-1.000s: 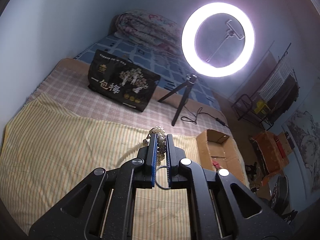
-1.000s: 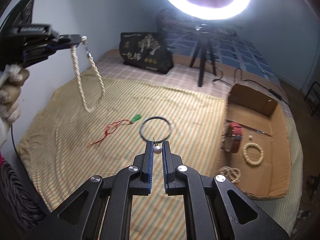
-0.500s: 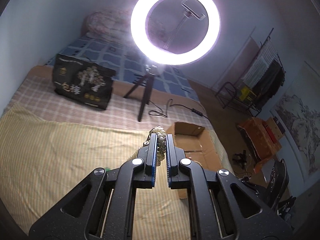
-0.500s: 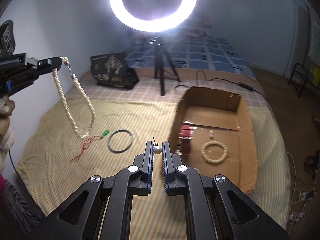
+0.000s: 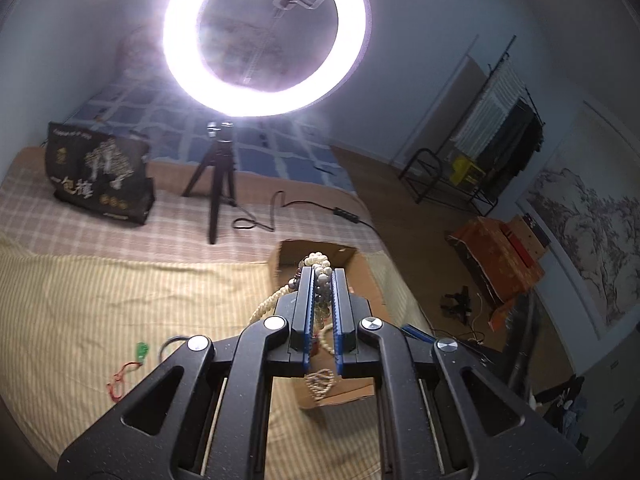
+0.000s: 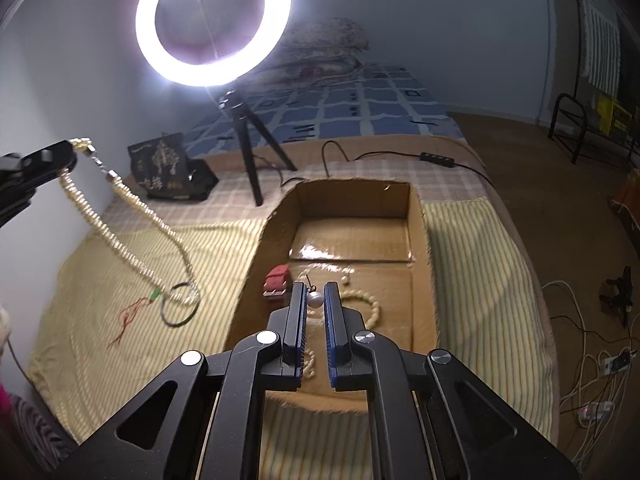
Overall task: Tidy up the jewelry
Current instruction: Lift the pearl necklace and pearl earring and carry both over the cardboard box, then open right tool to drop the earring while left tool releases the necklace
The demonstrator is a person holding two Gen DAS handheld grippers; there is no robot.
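Note:
My left gripper (image 5: 321,276) is shut on a cream pearl necklace (image 5: 320,284) and holds it in the air; in the right wrist view the left gripper (image 6: 48,156) is at the far left and the necklace (image 6: 120,248) hangs down over the striped cloth. My right gripper (image 6: 315,292) is shut on a pearl earring (image 6: 315,299), held above the open cardboard box (image 6: 418,216). In the box lie a red watch (image 6: 277,278), a beaded bracelet (image 6: 370,308) and more pearls. A dark bangle (image 6: 180,306) and a red cord with a green pendant (image 6: 138,306) lie on the cloth.
A ring light on a tripod (image 6: 248,152) stands behind the box with its cable (image 6: 400,156) trailing right. A black gift bag (image 6: 168,168) stands at the back left. The bed edge drops to the floor on the right, where cables (image 6: 592,360) lie.
Both grippers have swung right toward the cardboard box. The right gripper with the earring now sits over the box; the necklace swings as the left gripper moves.

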